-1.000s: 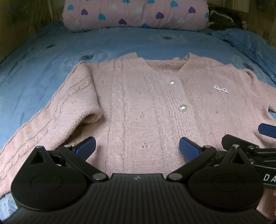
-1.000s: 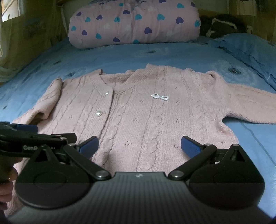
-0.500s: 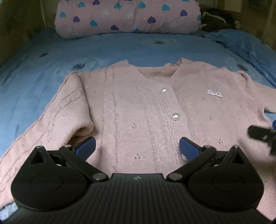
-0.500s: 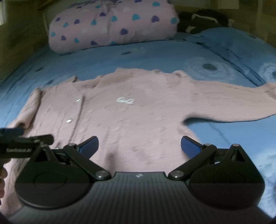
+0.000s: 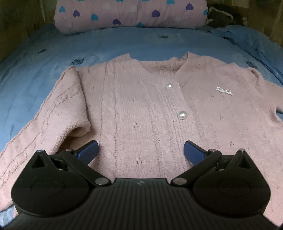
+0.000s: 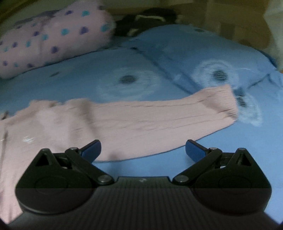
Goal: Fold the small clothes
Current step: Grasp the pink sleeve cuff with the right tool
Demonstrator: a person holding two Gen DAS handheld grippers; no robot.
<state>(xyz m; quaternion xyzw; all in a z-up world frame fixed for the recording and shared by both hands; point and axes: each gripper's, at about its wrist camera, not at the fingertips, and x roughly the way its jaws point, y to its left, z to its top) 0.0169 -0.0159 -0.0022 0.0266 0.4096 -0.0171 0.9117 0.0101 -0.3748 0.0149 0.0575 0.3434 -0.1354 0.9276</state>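
**Pink cardigan spread flat on the blue bed, both grippers wide and empty**

At far left in our left wrist view, the cardigan's left-hand sleeve runs down toward the camera over the blue bedspread, its cuff end doubled back so the open mouth lies against the body of the garment. The pink cable-knit cardigan lies front up, neckline away from us. Two pearl buttons sit along the placket, and a small sparkly bow trim is further right on the chest. Our left gripper hovers low over the hem area with its blue-padded jaws spread wide and nothing between them. Behind the cardigan, a pink heart-print rolled quilt lies across the head of the bed, with a dark bundle at its right end. Nothing lies on the garment or blocks our reach to it.

The right wrist view is motion-blurred. The quilt sits at upper left, and the cardigan's body fills the lower left. The other sleeve stretches out straight to the right across the bedspread, its ribbed cuff beside a pale flower print. Our right gripper is over the sleeve's lower edge and bare bedspread, jaws fully apart and gripping nothing.
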